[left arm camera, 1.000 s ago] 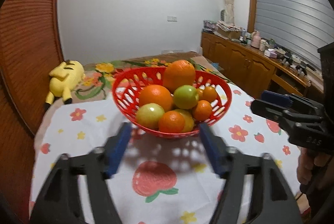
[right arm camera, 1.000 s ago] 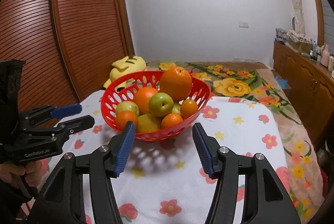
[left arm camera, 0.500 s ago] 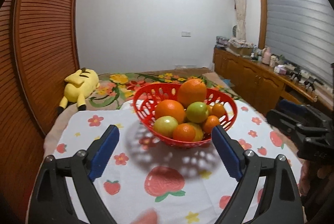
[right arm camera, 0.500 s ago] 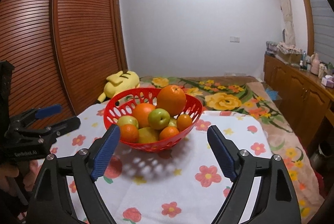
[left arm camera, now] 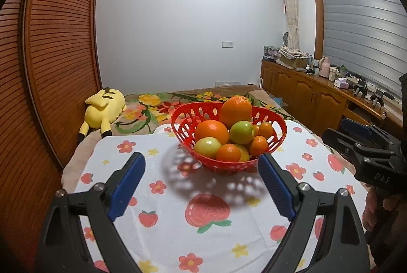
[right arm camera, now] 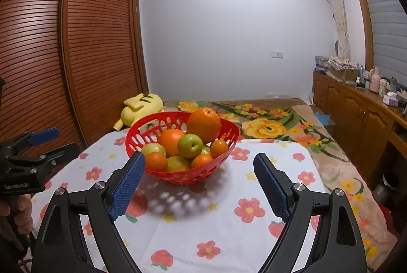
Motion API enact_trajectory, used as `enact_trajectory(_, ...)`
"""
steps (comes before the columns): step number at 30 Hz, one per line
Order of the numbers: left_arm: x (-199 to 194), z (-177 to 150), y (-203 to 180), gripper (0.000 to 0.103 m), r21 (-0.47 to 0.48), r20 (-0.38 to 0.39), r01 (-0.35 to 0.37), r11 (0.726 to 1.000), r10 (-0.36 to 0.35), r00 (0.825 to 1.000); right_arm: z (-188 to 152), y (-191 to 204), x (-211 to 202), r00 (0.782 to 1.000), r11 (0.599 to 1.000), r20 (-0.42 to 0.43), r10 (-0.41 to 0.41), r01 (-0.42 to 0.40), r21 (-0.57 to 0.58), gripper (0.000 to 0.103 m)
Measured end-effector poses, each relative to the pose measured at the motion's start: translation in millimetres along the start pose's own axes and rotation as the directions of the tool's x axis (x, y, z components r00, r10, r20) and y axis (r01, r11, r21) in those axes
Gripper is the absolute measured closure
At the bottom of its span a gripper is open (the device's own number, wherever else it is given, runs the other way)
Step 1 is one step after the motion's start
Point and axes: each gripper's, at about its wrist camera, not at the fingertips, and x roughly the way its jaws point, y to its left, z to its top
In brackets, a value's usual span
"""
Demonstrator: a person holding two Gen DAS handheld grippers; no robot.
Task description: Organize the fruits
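A red slotted basket (left arm camera: 188,120) (right arm camera: 142,130) stands on the flowered tablecloth (left arm camera: 211,229), piled with several oranges and green fruits; a large orange (left arm camera: 236,108) (right arm camera: 203,124) tops the heap. My left gripper (left arm camera: 201,163) hangs open a little short of the basket, nothing between its blue pads. My right gripper (right arm camera: 199,166) is open too, its left pad overlapping the basket's near rim in the picture, apart from it. Each gripper shows at the edge of the other's view, the right gripper (left arm camera: 338,131) and the left gripper (right arm camera: 61,141), both with jaws apart.
A yellow plush toy (left arm camera: 104,108) lies on the floral bedspread (right arm camera: 267,125) behind the table. A slatted wooden wardrobe (right arm camera: 76,56) runs along the left. Wooden cabinets (left arm camera: 305,94) with clutter on top line the right wall. A person's hand (left arm camera: 376,212) holds the right gripper.
Both grippers' jaws have spread much wider and both have drawn back from the basket, with the views tilting up to show more of the room.
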Motion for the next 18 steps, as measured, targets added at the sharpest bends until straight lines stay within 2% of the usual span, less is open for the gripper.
enact_trajectory(18,-5.2,-3.8,6.4,0.012,-0.017,-0.001,0.006,1.000,-0.006,1.000,-2.3,0.7,-1.8,1.000,1.000,0.000,-0.007,0.007,0.002,0.014)
